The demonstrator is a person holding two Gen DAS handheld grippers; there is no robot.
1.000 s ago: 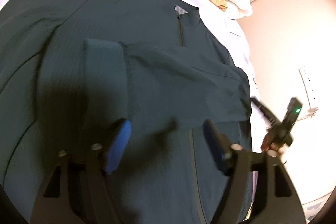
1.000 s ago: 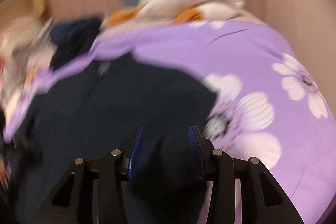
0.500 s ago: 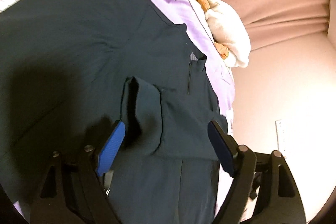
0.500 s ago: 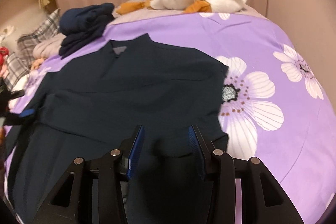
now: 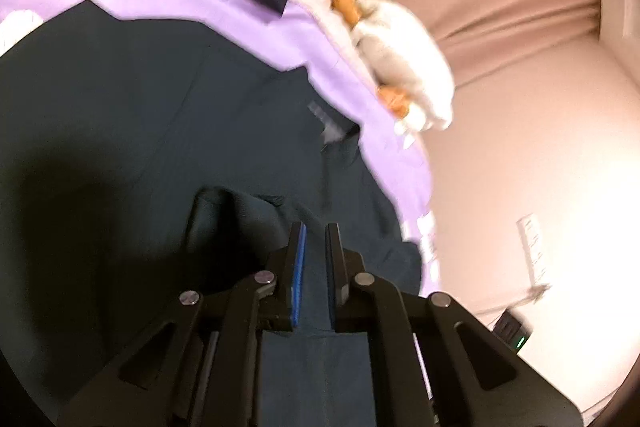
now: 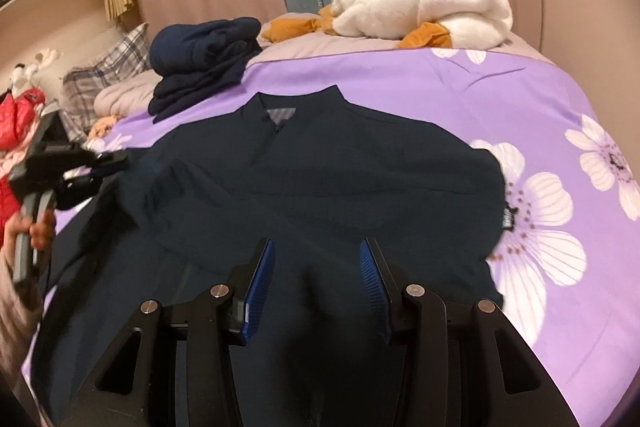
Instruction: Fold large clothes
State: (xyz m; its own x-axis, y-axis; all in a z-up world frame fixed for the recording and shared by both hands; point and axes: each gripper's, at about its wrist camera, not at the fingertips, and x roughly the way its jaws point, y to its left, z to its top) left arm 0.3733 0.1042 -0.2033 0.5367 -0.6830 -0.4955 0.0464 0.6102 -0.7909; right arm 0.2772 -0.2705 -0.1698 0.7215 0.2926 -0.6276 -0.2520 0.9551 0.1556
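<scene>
The left hand-held gripper (image 5: pixel 316 227) fills the lower centre of its own wrist view, angled downward, its blue-padded jaws having just closed to a narrow slit with a strip of dark cloth pinched between them. In the right wrist view the same tool appears at the left edge of the frame, blurred, its handle gripped by the person's left hand (image 6: pixel 30 231), with a pale sleeve below it. The right hand-held gripper (image 6: pixel 318 255) sits at lower centre of its view, tilted downward, its blue pads (image 6: pixel 262 277) standing partly apart.
</scene>
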